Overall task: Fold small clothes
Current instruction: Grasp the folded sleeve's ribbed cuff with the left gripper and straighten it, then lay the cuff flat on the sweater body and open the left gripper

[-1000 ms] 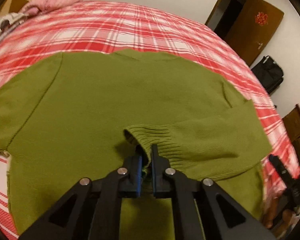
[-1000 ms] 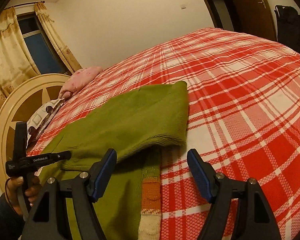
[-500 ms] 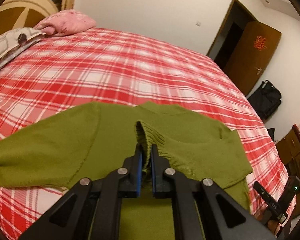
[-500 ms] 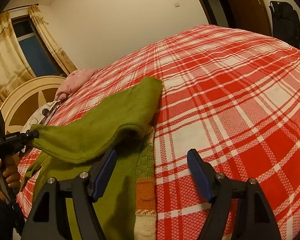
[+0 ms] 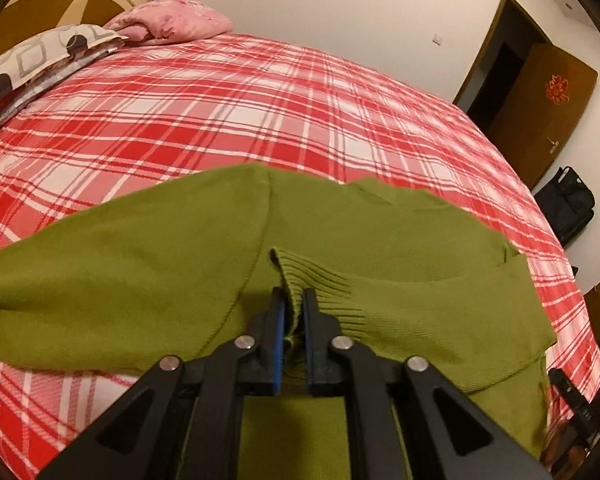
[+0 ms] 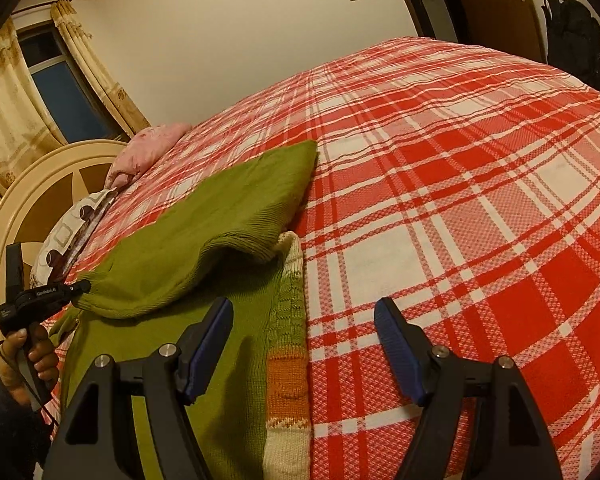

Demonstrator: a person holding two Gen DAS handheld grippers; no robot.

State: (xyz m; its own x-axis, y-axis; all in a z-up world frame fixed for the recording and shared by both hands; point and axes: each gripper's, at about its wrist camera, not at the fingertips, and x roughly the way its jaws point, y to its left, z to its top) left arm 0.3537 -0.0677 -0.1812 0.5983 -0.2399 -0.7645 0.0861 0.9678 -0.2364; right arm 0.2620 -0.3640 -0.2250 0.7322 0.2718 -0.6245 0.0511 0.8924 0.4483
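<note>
A green knit sweater (image 5: 140, 264) lies spread on the red plaid bedspread (image 5: 260, 112). My left gripper (image 5: 294, 300) has the ribbed cuff (image 5: 316, 280) of one sleeve between its pads; its jaws are opening slightly, and the cuff still hangs from them. In the right wrist view the left gripper (image 6: 82, 287) holds that sleeve (image 6: 204, 240) stretched across the sweater's body, a little above it. My right gripper (image 6: 303, 305) stands open and empty over the sweater's striped hem band (image 6: 288, 360) and the bedspread (image 6: 480, 184) beside it.
A pink pillow (image 5: 172, 24) and a patterned pillow (image 5: 40, 56) lie by the cream headboard (image 6: 32, 184). A brown door (image 5: 548, 96) and a black bag (image 5: 568, 204) are past the bed's far side. A person's hand (image 6: 28, 356) grips the left tool.
The left gripper carried the cuff across the sweater toward the headboard side, drawing the sleeve over the body. Its pads now stand slightly farther apart. The right gripper stayed put.
</note>
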